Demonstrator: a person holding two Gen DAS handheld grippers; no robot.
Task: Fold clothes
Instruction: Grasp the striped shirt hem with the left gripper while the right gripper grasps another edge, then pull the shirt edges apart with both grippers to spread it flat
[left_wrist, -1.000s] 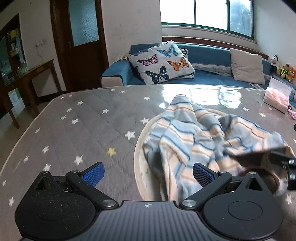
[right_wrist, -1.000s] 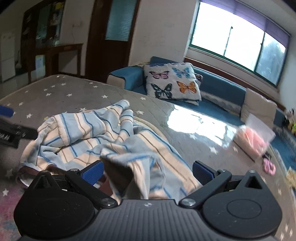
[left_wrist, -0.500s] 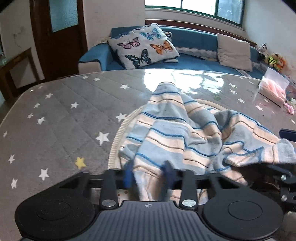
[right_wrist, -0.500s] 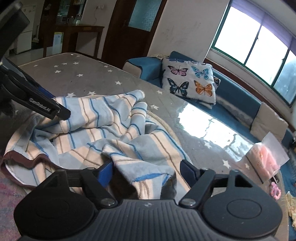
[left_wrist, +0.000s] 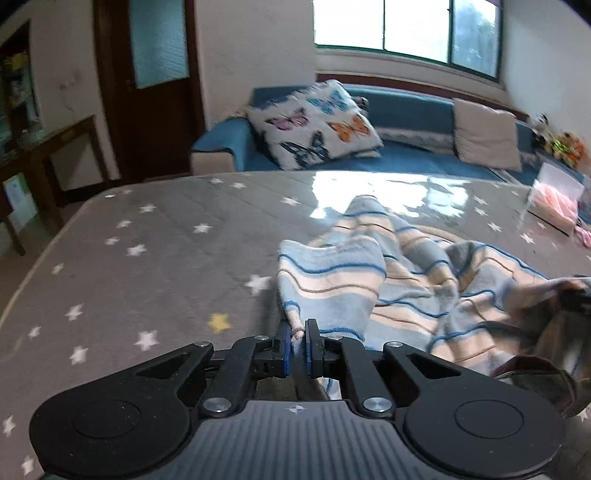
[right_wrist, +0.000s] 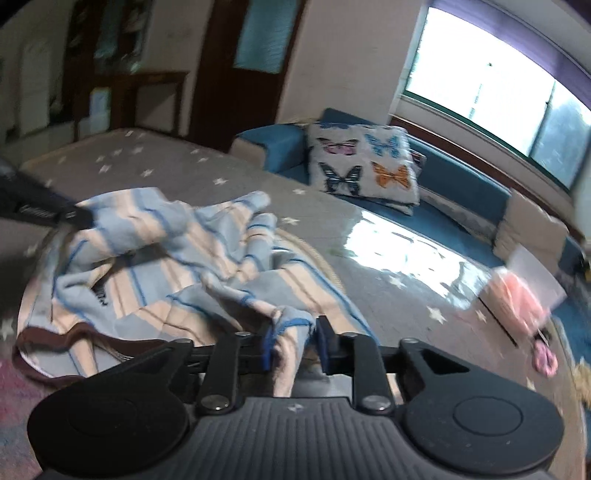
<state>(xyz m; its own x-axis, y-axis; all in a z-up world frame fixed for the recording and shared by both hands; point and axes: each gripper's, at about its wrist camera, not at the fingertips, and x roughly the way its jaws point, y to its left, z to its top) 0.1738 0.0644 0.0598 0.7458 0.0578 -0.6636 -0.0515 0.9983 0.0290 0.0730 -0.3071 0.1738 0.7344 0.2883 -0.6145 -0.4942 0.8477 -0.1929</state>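
Striped garment (left_wrist: 388, 280) lies crumpled on star-print bench (left_wrist: 147, 258), right of middle. Left tongs (left_wrist: 297, 349) closing, pinching thin edge. Right tongs (right_wrist: 293, 347) closing on thicker bunch. Squeeze firmly, then lift both corners evenly, pull apart flat.

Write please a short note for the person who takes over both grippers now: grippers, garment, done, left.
Left gripper: jaws closing on an edge of the striped garment.
Right gripper: jaws closing, a bunch of the same garment between the pads.
Garment: crumpled on the grey star-print surface, spread between both grippers.
Done: both edges taken.
Left: lift, spread flat, make every fold.
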